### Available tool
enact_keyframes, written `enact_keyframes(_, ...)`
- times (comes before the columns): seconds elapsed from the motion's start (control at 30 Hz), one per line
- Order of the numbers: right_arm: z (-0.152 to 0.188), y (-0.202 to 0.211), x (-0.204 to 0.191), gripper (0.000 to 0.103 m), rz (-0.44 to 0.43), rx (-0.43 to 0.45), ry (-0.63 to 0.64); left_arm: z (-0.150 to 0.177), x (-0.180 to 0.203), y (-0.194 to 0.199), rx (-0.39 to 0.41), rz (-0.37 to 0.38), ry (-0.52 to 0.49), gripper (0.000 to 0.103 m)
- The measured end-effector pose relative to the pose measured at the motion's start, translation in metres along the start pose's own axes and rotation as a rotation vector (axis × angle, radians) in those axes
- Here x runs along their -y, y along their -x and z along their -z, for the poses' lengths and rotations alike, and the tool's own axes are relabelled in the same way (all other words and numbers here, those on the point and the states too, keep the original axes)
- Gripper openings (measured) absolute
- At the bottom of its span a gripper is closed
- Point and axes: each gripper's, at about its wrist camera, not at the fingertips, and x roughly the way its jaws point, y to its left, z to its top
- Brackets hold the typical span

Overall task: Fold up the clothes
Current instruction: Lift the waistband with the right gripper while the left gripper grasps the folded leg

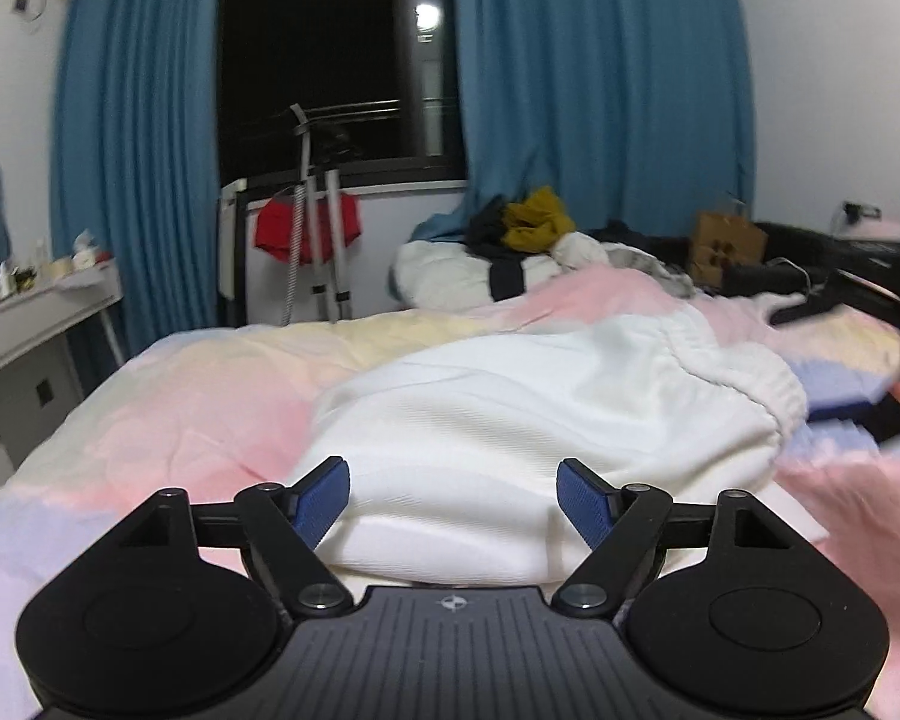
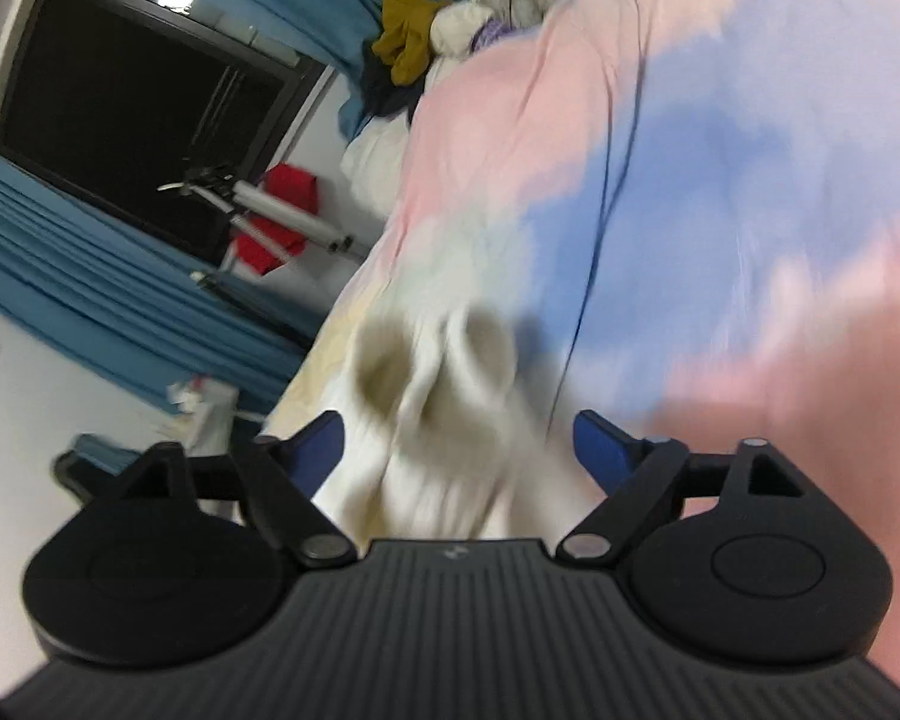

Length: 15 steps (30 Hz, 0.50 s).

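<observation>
both claws are gaping wide and gripping nothing: the left claw (image 1: 453, 501) is hovering with the white garment (image 1: 528, 414) lying just ahead on the bedspread (image 1: 168, 420), the right claw (image 2: 459, 450) facing its blurred folds.

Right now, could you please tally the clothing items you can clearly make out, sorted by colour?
White: 1, the white garment lying on the bed, between both open grippers.
Red: 1, the red garment hanging by the window.
Mustard yellow: 1, the mustard garment on the far pile.
Total: 3.
</observation>
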Motion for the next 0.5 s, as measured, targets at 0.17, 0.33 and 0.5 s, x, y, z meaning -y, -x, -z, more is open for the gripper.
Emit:
enact_keyframes(0.17, 0.033, -0.012, -0.017, 0.087, 0.041, -0.063, 0.135, 0.006, -0.011, -0.002, -0.03, -0.004, 0.03, 0.078)
enact_keyframes(0.33, 0.046, -0.031, -0.027, 0.06, 0.023, -0.056, 0.2, 0.013, -0.011, -0.004, -0.03, -0.018, -0.019, 0.078)
enact_keyframes(0.5, 0.05, -0.025, -0.034, 0.032, 0.065, -0.011, 0.253, 0.015, -0.009, -0.001, -0.059, -0.019, -0.076, 0.078)
